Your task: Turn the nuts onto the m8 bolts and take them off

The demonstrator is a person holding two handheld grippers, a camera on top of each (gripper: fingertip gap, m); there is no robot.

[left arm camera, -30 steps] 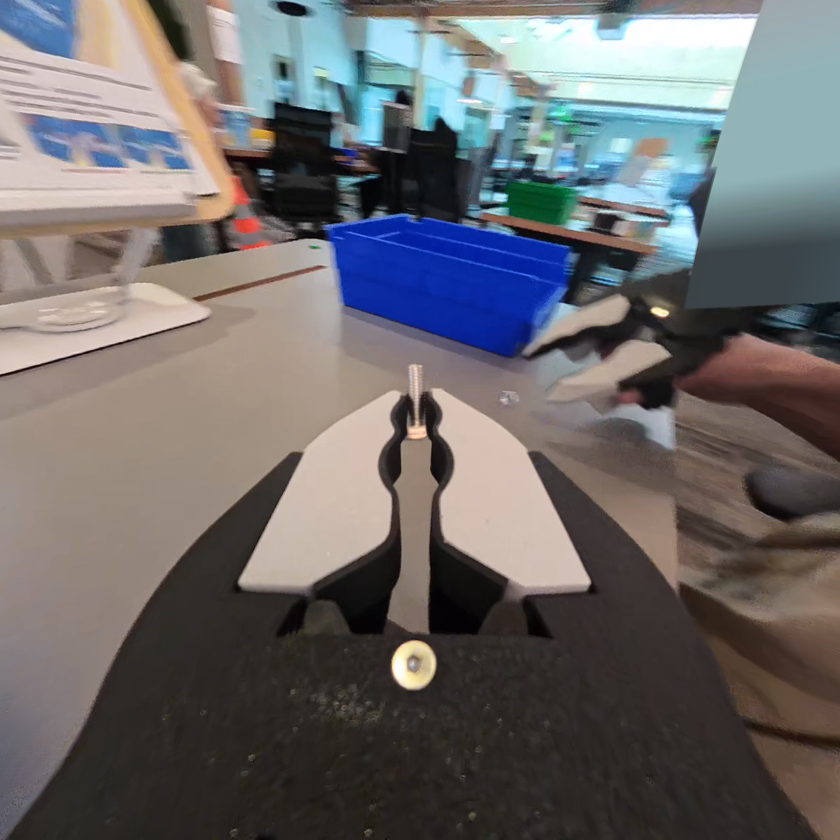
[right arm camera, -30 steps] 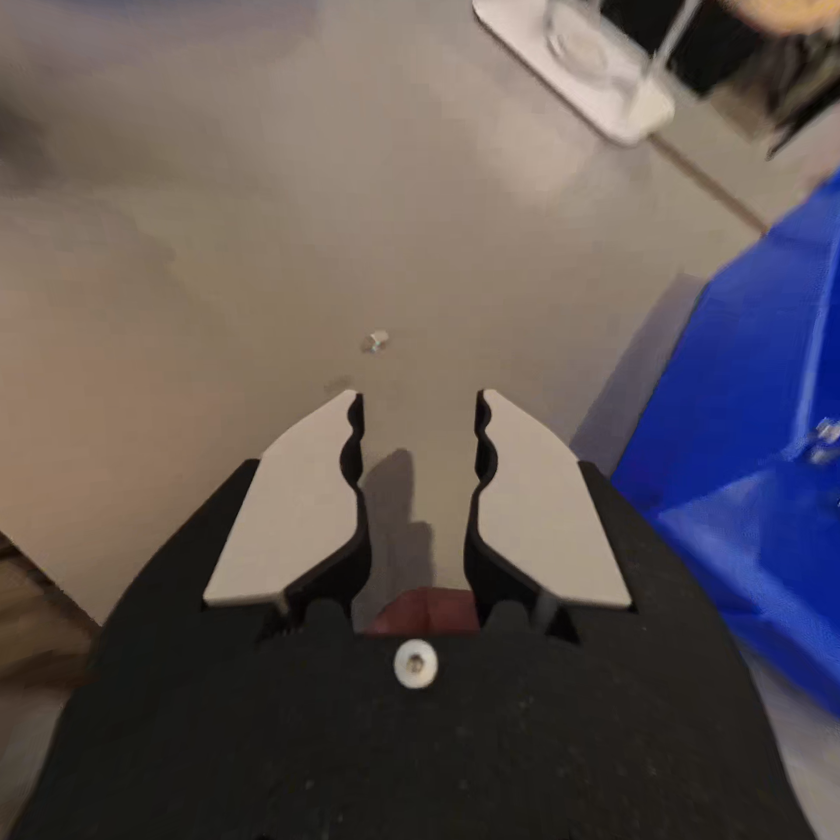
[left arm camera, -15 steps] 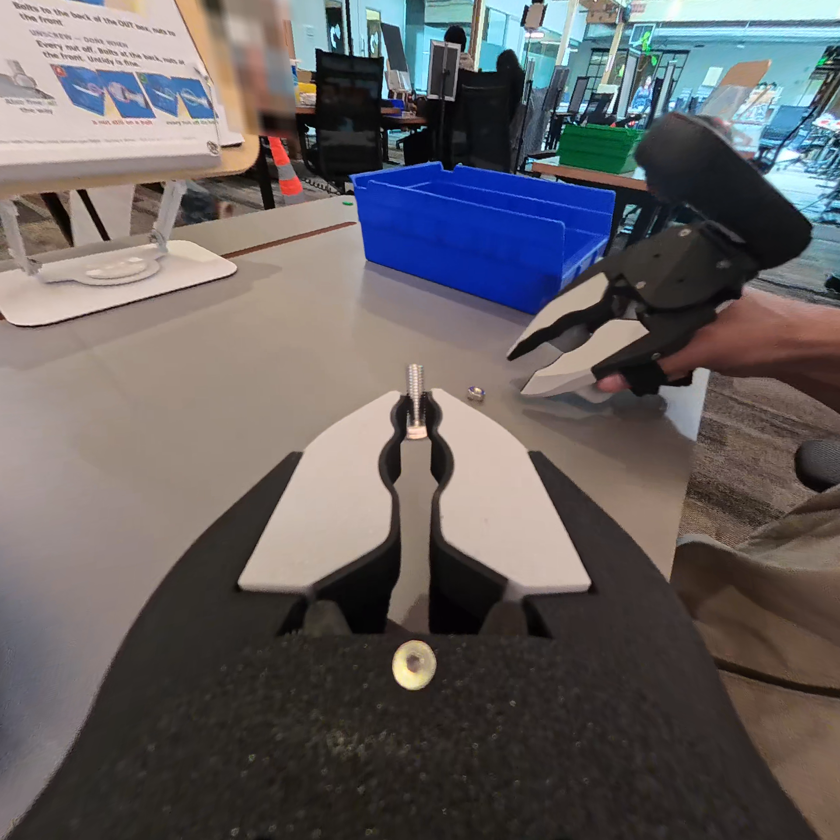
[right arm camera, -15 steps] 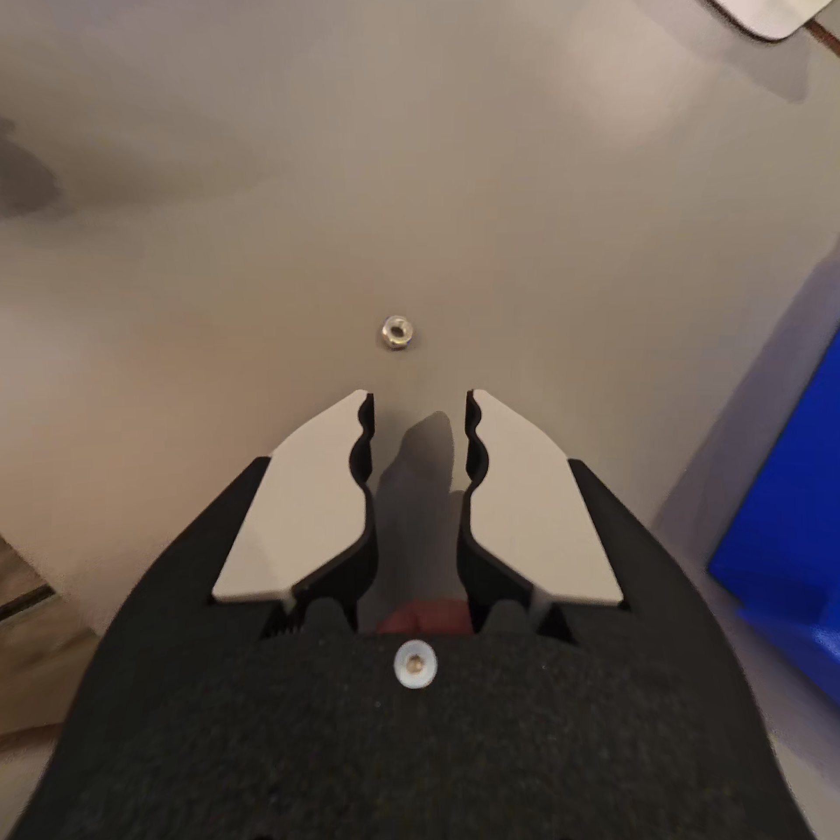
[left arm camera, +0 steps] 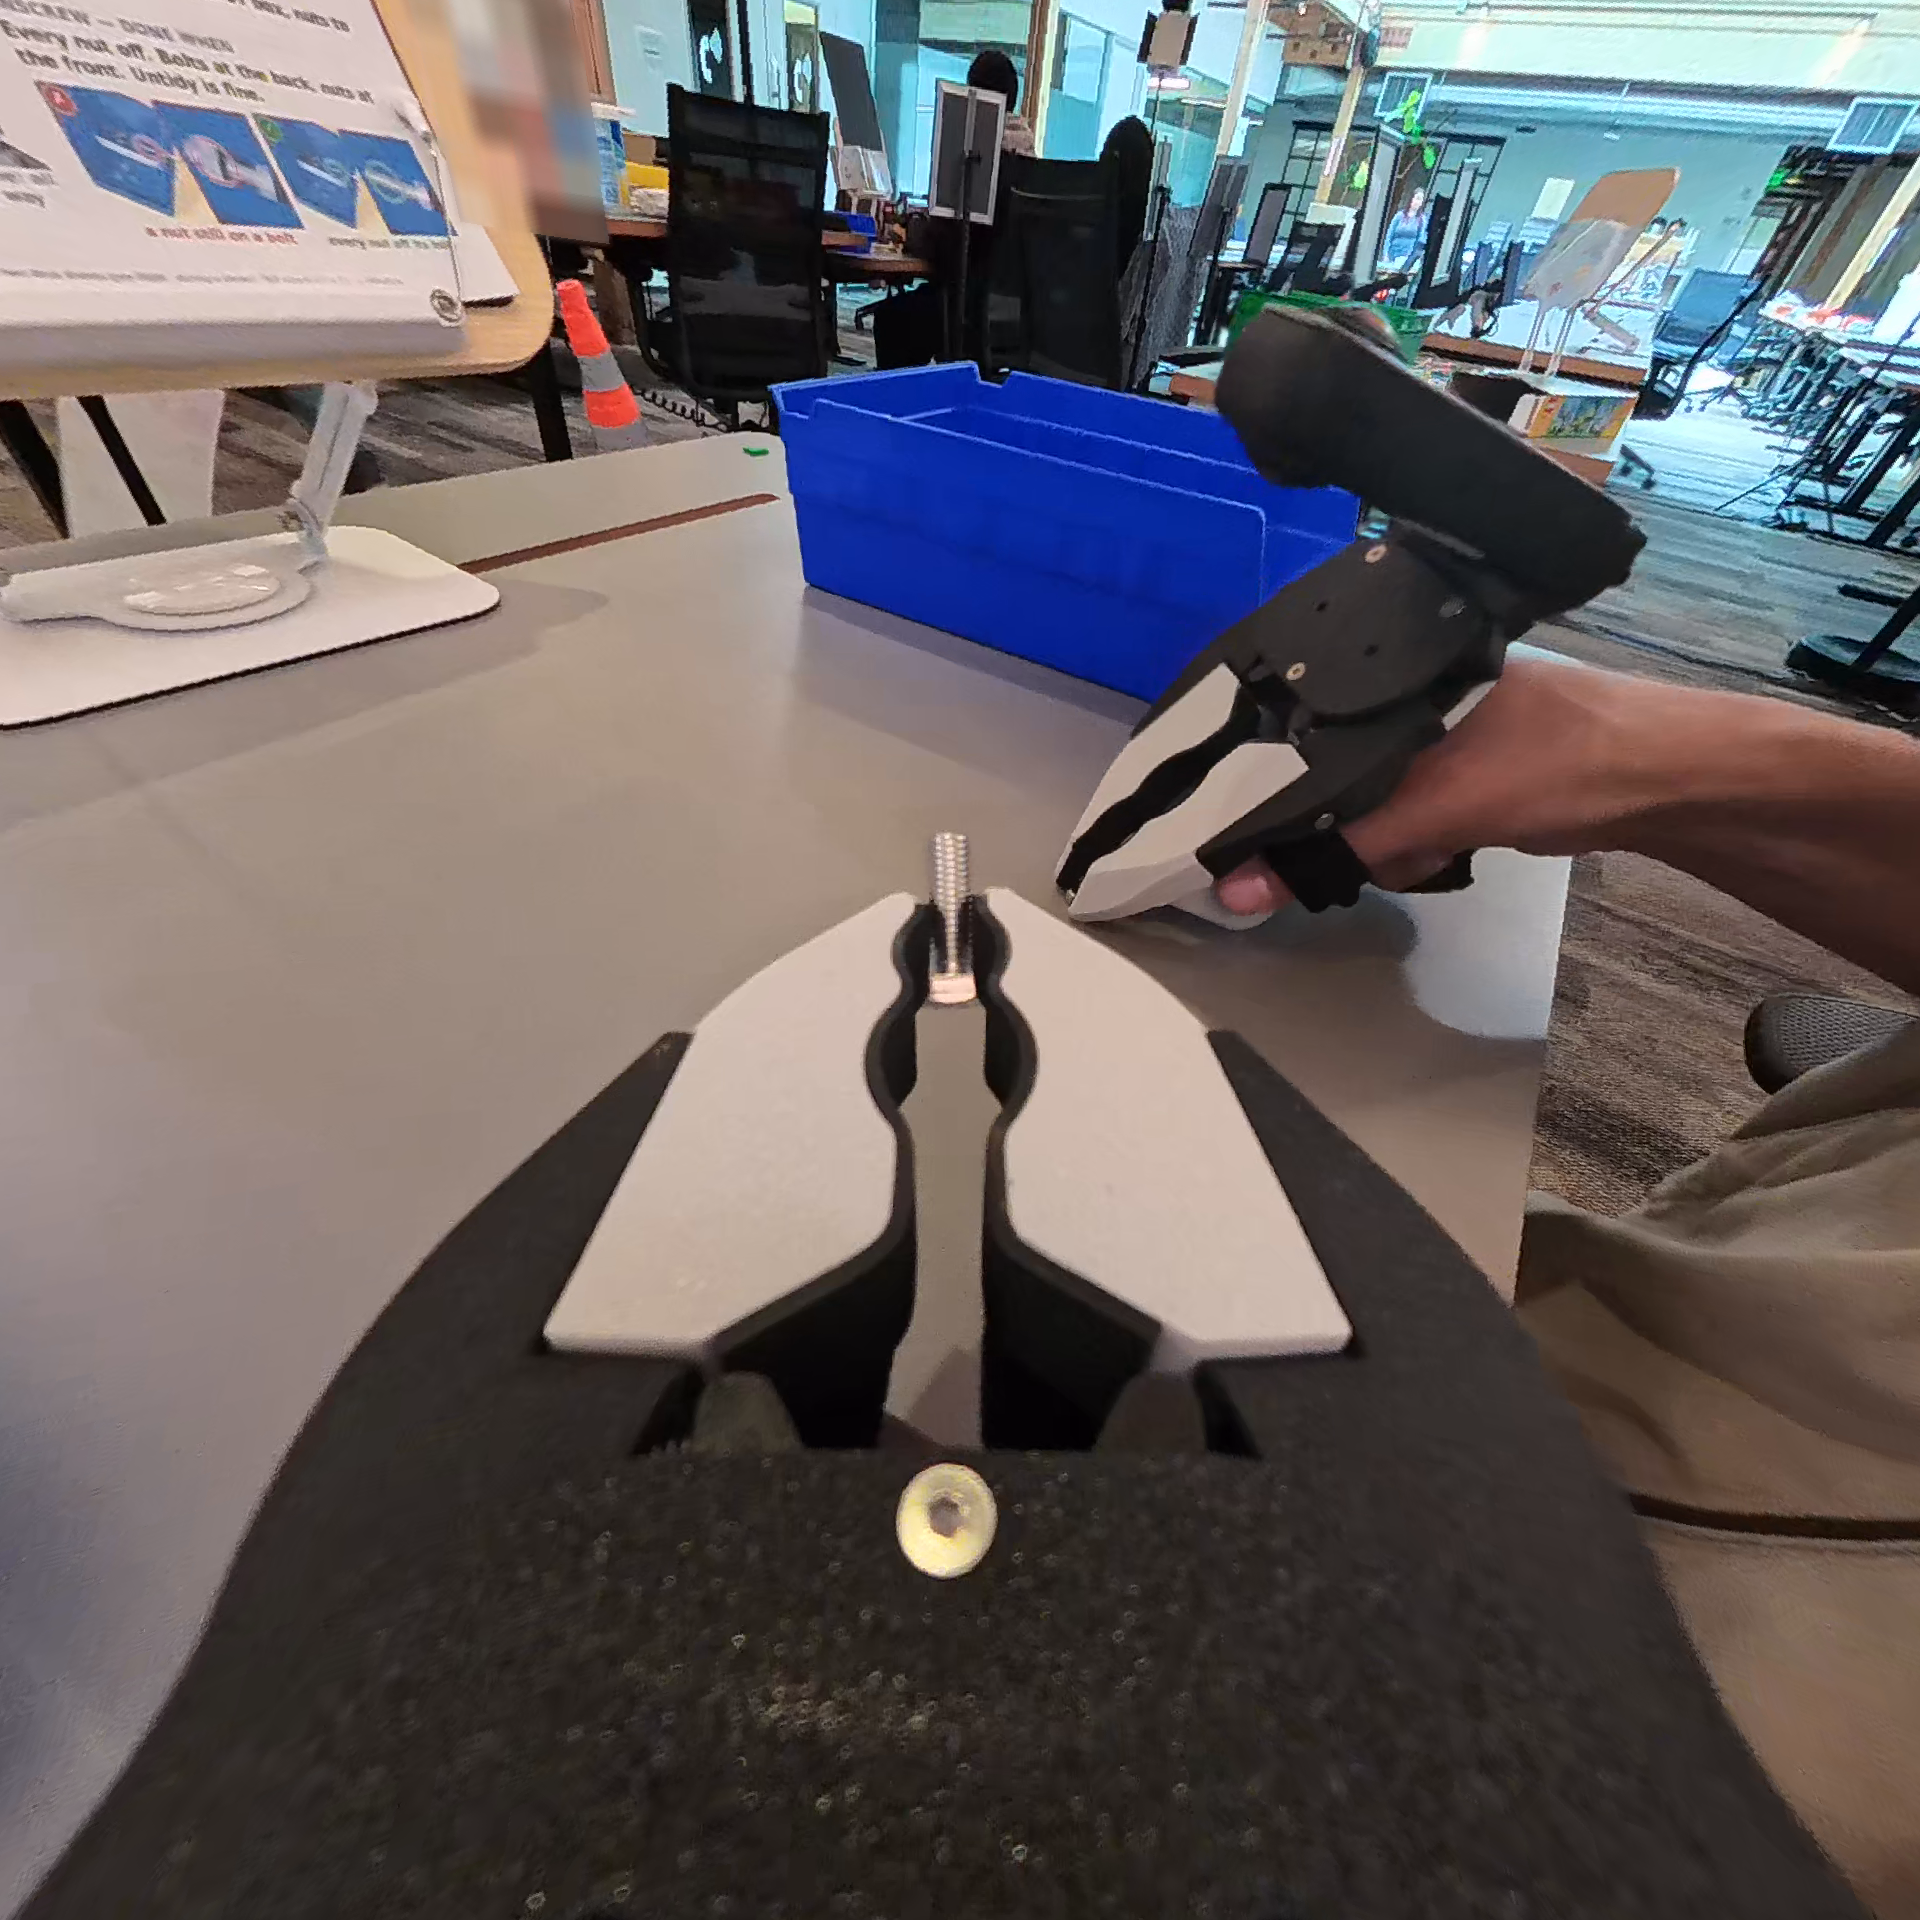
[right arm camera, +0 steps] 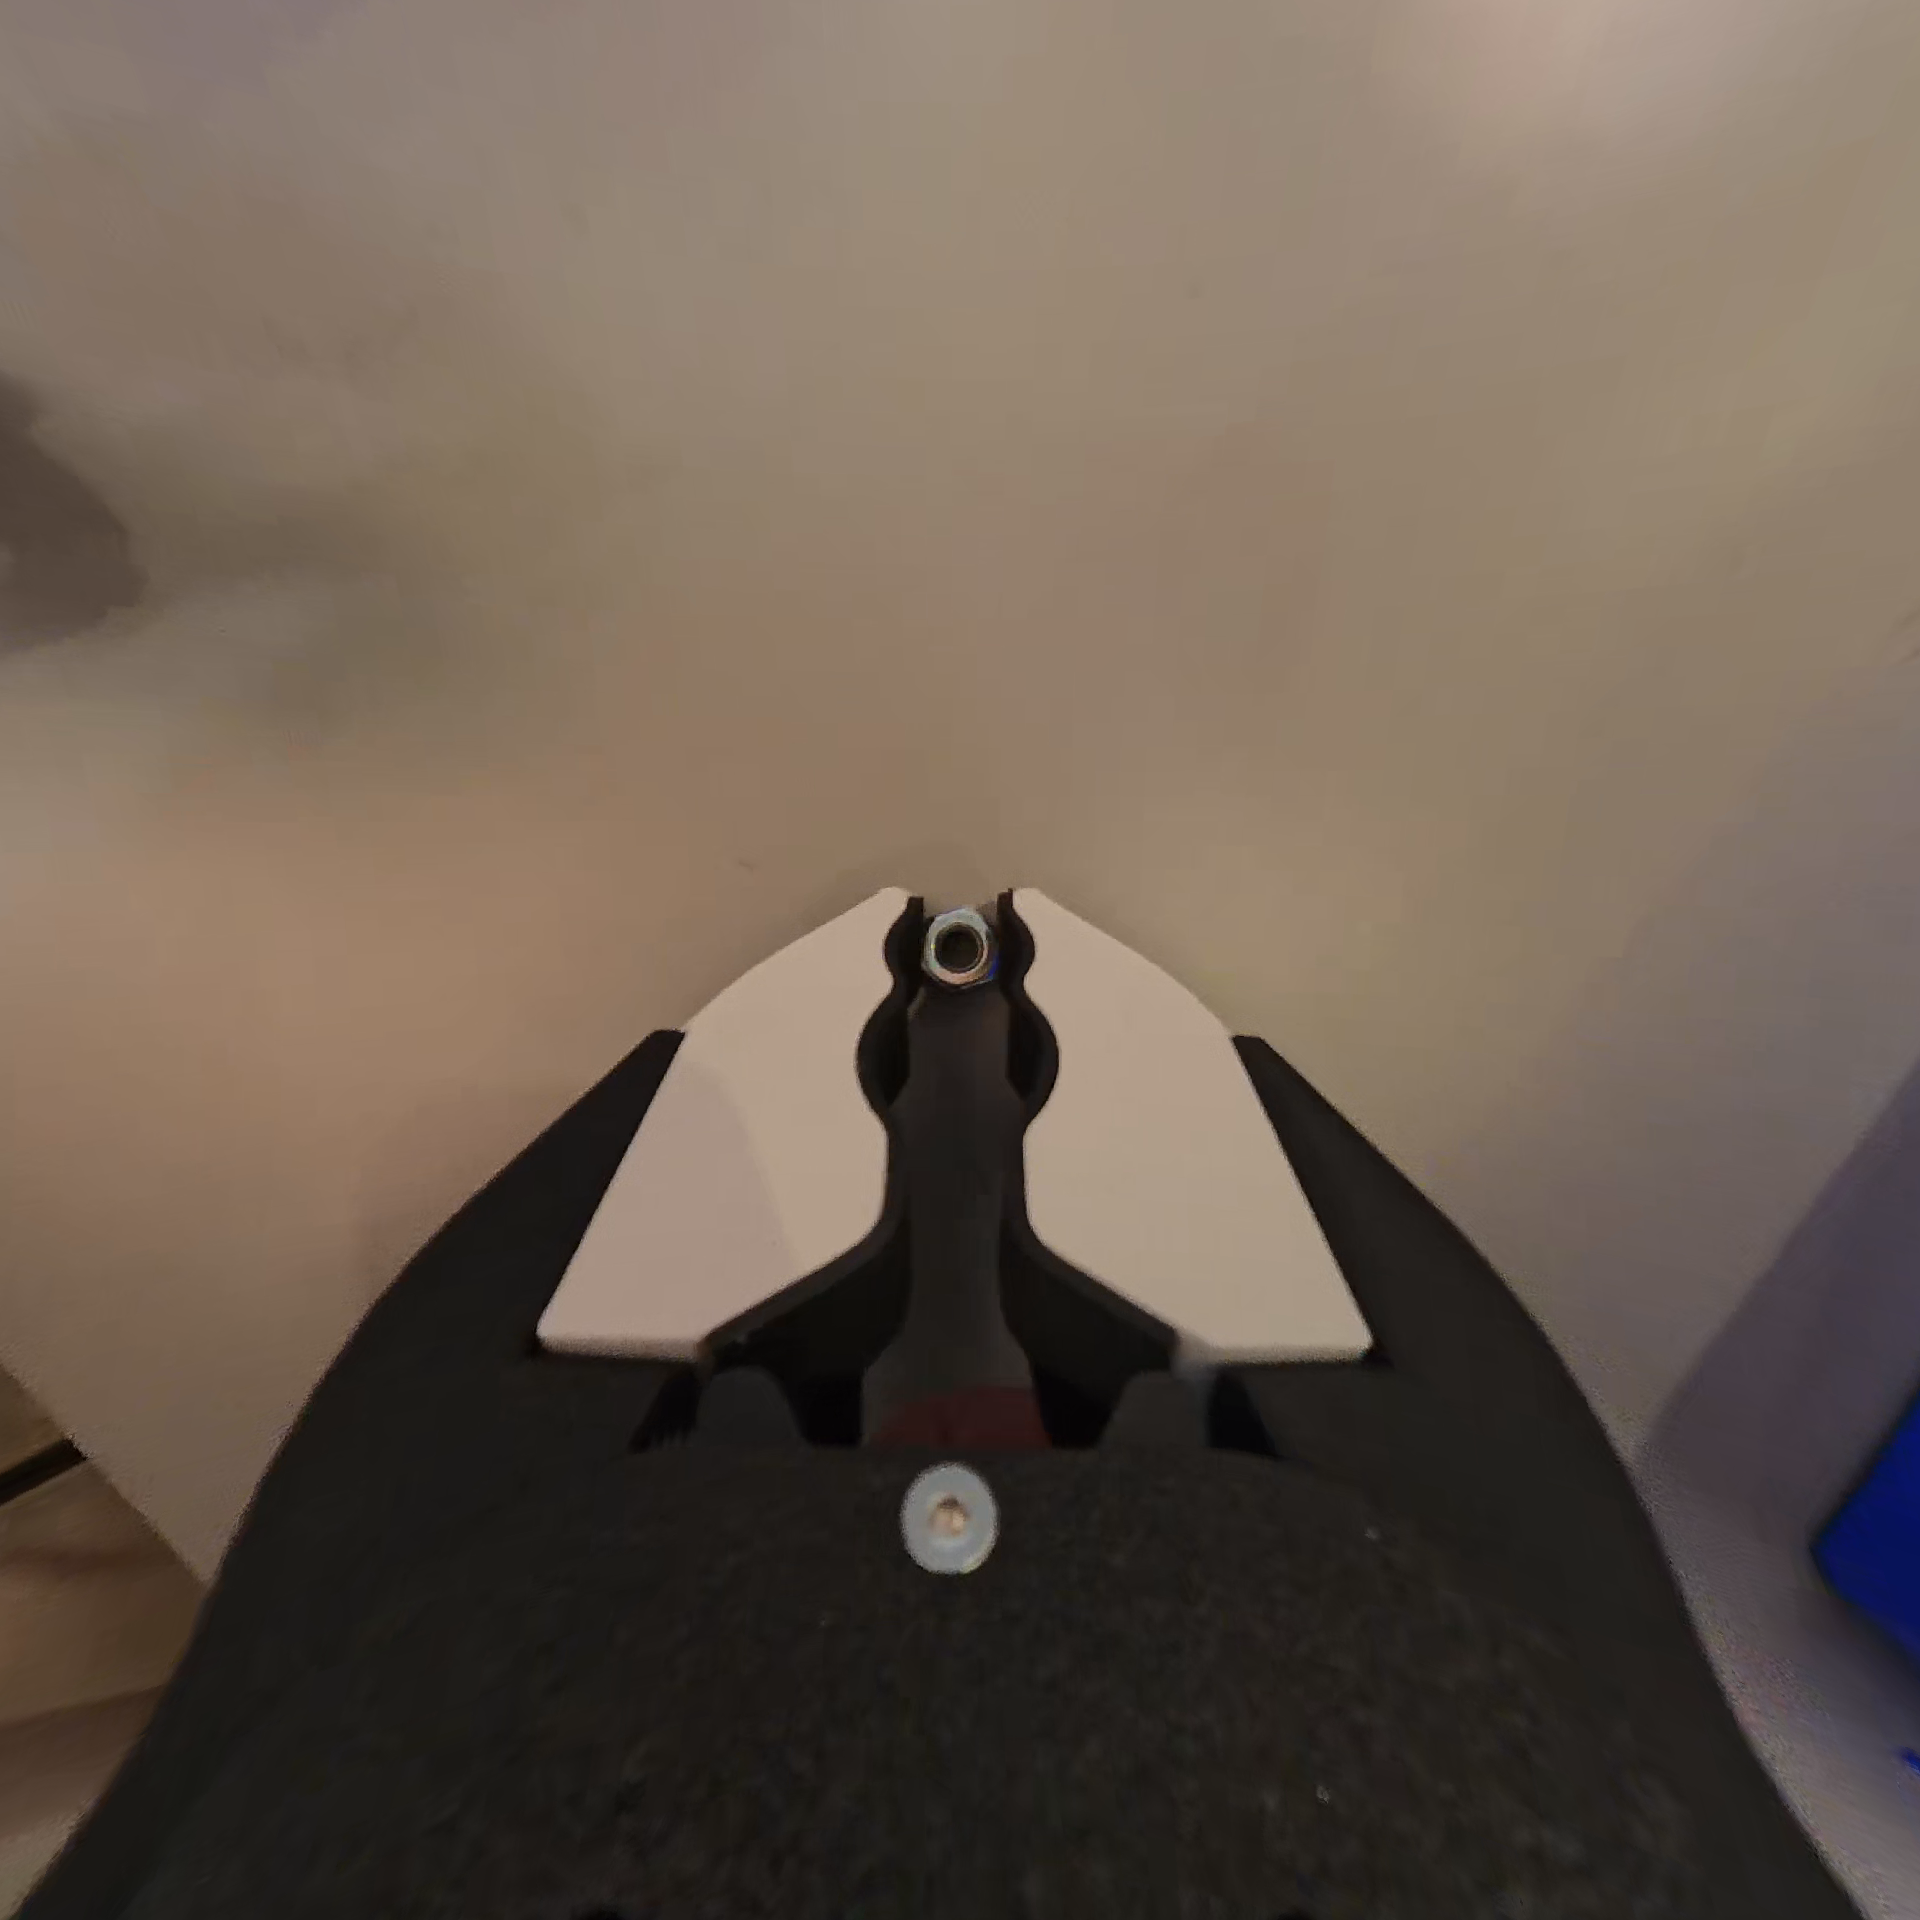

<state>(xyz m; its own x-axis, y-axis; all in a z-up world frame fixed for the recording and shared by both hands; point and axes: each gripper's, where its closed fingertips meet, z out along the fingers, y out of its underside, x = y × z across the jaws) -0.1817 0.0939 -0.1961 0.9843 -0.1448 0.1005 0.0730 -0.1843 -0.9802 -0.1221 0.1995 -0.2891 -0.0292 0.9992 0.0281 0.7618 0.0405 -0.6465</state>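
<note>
on the left of the grey desk [left arm camera: 416, 935], my left tool [left arm camera: 951, 925] is clamped near-closed on a short silver threaded bolt [left arm camera: 950, 914], its thread pointing forward. to the right, my right tool [right arm camera: 961, 914] pinches a small silver hex nut [right arm camera: 960, 952] at its tips, low against the desk. both are light, hard and slippery; i'd grip the nut's flats.

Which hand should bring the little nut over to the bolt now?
Probably the right: the right gripper has its jaws shut on the nut. The left gripper is busy gripping the bolt.
</note>
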